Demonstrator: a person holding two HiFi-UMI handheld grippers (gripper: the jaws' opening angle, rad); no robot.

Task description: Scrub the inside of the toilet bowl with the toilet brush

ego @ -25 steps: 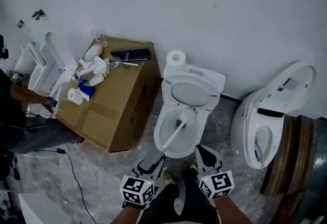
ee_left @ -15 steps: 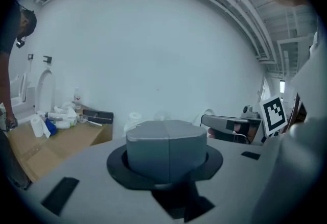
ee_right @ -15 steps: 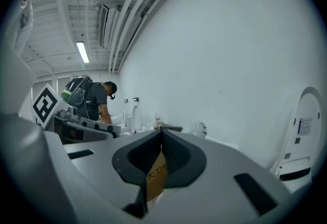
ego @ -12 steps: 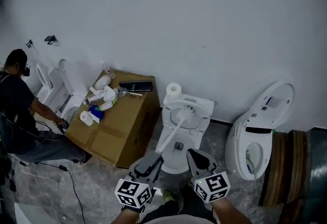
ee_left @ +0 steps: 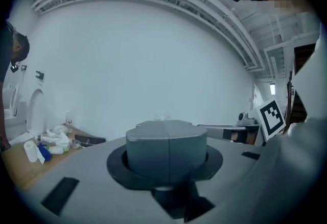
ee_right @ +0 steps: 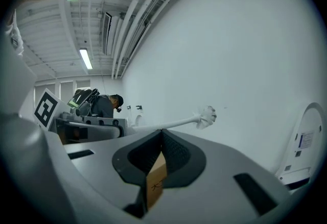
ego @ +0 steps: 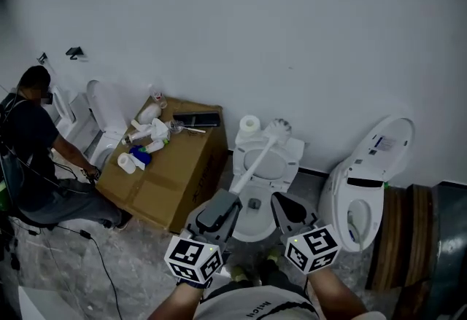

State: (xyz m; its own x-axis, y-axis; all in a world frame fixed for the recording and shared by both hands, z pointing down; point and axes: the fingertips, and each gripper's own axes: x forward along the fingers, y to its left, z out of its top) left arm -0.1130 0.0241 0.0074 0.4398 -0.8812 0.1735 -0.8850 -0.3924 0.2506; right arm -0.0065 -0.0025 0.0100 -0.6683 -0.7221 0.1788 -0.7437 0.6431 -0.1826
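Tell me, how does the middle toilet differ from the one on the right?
The middle toilet carries a paper roll on its tank; the right toilet carries none. The brush is held above the middle toilet, well away from the right toilet. Both are white, with open bowls.

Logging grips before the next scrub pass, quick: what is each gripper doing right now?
Left gripper: closed on the toilet brush handle.
Right gripper: closed, holding nothing.
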